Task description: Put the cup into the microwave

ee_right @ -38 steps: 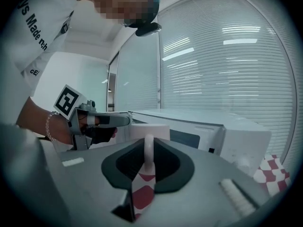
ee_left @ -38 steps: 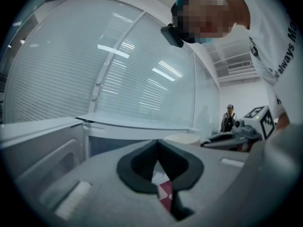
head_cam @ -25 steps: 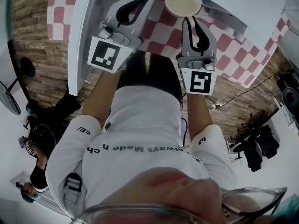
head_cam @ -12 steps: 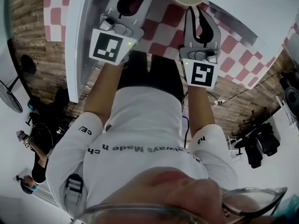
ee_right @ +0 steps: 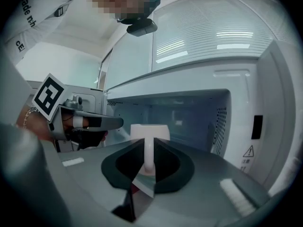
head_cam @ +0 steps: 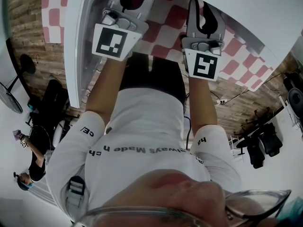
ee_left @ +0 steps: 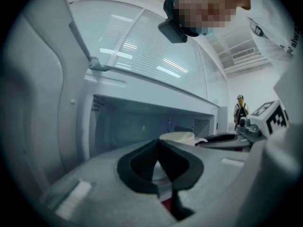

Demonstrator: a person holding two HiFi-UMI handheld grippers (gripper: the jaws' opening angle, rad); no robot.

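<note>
A white cup [ee_right: 149, 132] hangs in front of the open microwave [ee_right: 189, 110], at the mouth of its cavity. My right gripper [ee_right: 148, 167] is shut on the cup's handle, which stands upright between the jaws. The left gripper view shows the same cup [ee_left: 177, 137] to the right, with the microwave cavity [ee_left: 142, 122] behind it. My left gripper [ee_left: 158, 150] is shut with nothing in it, beside and left of the right gripper [ee_left: 227, 138]. In the head view both grippers [head_cam: 203, 13] reach past the top edge, and the cup is out of sight.
The microwave door [head_cam: 75, 46] stands open on the left. Its control panel [ee_right: 255, 126] lies right of the cavity. A red and white checked cloth [head_cam: 170, 18] covers the table below. A person [ee_left: 240, 109] stands far off; other people are at the lower left [head_cam: 28, 174].
Both grippers have moved forward toward the microwave. The cup, seen at the top of the head view a second ago, has passed out of that view.
</note>
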